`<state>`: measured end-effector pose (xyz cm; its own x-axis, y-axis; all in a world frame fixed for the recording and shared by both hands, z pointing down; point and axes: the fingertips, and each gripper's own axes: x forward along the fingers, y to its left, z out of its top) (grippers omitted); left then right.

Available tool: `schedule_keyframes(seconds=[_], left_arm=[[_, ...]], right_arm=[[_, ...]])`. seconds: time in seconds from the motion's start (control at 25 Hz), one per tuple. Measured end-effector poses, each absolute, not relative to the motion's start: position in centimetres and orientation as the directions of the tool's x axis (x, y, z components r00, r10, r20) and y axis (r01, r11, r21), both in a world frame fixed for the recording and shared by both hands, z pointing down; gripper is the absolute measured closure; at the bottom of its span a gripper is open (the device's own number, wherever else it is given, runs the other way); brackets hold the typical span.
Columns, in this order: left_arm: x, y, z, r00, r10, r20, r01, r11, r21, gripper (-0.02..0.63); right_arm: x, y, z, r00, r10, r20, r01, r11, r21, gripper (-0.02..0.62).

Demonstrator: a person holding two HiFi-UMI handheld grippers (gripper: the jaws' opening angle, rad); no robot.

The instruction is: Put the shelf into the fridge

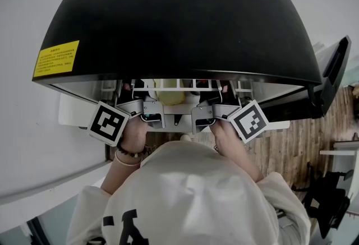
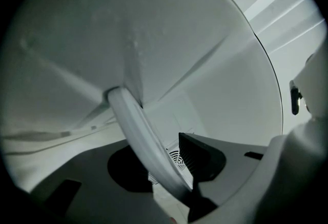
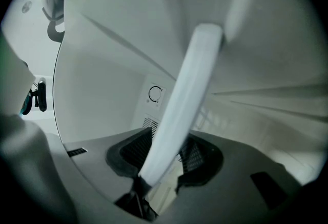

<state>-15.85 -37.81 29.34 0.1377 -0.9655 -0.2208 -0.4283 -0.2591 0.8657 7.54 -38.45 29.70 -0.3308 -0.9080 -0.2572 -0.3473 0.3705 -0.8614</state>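
Note:
A white wire shelf sits in the mouth of the black fridge, its front edge just under the fridge's top. My left gripper and right gripper meet that front edge side by side. In the left gripper view a thick white shelf bar runs slantwise between the jaws of the left gripper, which are closed on it. In the right gripper view the same kind of bar rises from between the jaws of the right gripper, gripped low down. Most of the shelf is hidden by the fridge top.
The fridge door hangs open at the right. A yellow label is on the fridge top. Something pale yellow sits inside under the shelf. A dial and a vent mark the white back wall. Wooden floor lies at the right.

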Motion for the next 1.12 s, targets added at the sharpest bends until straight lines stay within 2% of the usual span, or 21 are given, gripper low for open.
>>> schedule_keyframes(seconds=[1.12], left_arm=[[-15.90,-38.75,29.18,0.119,-0.965,-0.232,-0.435,-0.261,0.862,0.460]], right_arm=[[7.81,-39.41,29.54,-0.301,-0.915,-0.269,-0.361,0.370,-0.856,0.443]])
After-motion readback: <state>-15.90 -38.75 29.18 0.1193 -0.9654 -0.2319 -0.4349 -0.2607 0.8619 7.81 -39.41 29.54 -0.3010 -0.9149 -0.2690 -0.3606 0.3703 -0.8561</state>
